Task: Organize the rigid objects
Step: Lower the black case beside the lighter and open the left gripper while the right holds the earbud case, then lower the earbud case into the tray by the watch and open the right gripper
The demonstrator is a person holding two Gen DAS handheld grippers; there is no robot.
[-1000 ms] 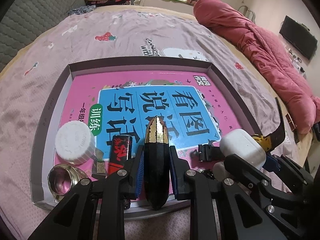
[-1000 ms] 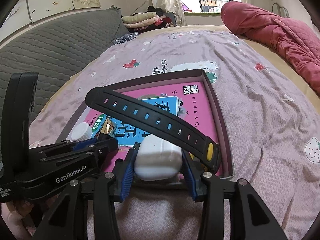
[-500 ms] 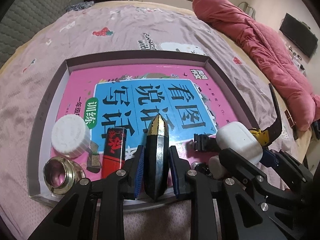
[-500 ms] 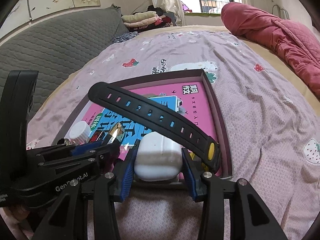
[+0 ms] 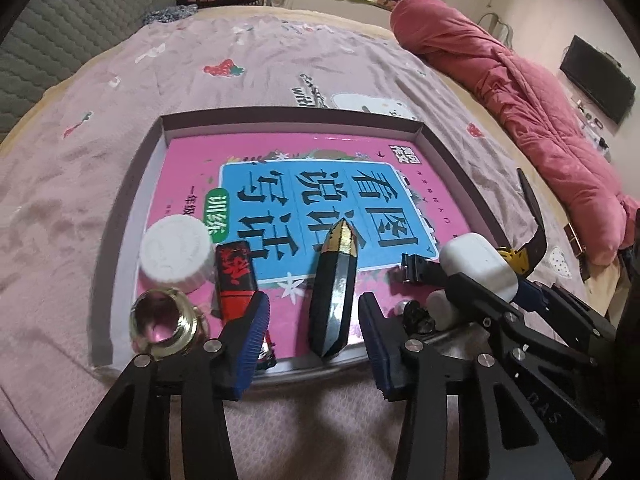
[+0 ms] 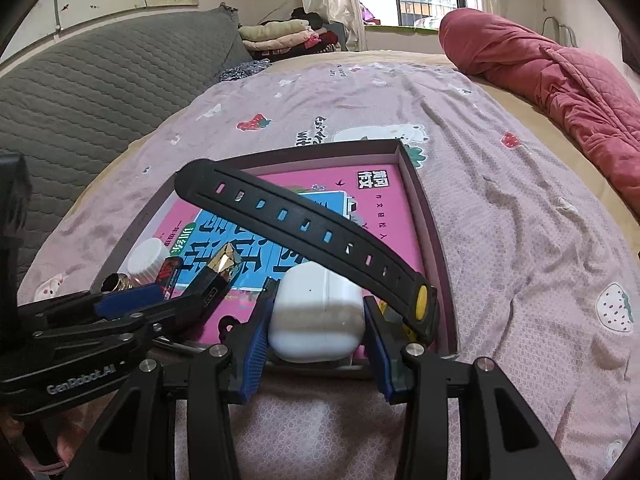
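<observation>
A shallow grey tray (image 5: pixel 120 216) on the bed holds a pink book (image 5: pixel 280 184). On the book lies a black faceted object with a gold tip (image 5: pixel 334 292). My left gripper (image 5: pixel 314 320) straddles its near end, and its jaws are opening, with the pads clear of both sides. My right gripper (image 6: pixel 316 320) is shut on a white earbud case (image 6: pixel 318 312) at the tray's near right corner. A black watch strap (image 6: pixel 304 228) with a yellow stud arches over the case. The right gripper (image 5: pixel 516 296) with the case (image 5: pixel 478 264) also shows in the left wrist view.
A white ribbed cap (image 5: pixel 176 260), a red and black lighter (image 5: pixel 234 280) and a brass ring (image 5: pixel 162 328) sit at the tray's near left. A red quilt (image 5: pixel 520 92) lies along the bed's right side. A grey padded headboard (image 6: pixel 88 92) rises at left.
My left gripper's jaws have spread apart and let go of the black gold-tipped object, which now lies on the book. The left gripper has drawn back slightly. The right gripper has kept still on the case.
</observation>
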